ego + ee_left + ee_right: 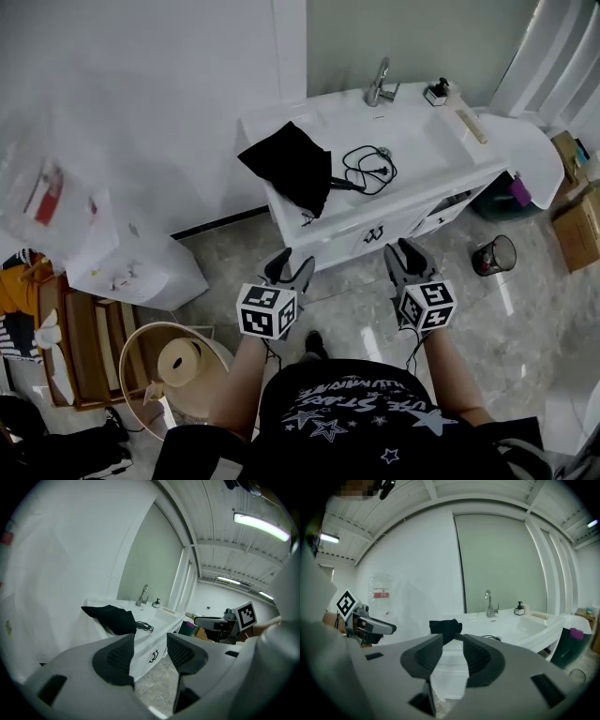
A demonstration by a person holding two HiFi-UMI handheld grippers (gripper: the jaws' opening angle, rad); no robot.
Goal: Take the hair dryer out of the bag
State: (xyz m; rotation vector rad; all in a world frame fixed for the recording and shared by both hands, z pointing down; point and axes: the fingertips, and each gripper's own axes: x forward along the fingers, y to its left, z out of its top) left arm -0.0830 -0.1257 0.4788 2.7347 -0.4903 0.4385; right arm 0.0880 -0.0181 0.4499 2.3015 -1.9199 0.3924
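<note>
No part of the task had been done. The black bag [292,167] lay on the white tabletop [422,141], the hair dryer judged inside, with only its cord [367,169] trailing out. The left tool [292,262] and right tool [401,249] were held short of it, jaws spread and empty.

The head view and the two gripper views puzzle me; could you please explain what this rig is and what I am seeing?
There is no robot here. A person holds a two-jaw gripper in each hand, and the patterned cubes are parts of those tools. The head view comes from a camera on the person's head, looking down at the left gripper and right gripper. Each gripper view comes from a camera riding on that tool, looking along its jaws. Ahead stands a white vanity with a faucet. On it lie a black bag and a coiled black cable beside it. Both grippers are open and hold nothing.
</note>
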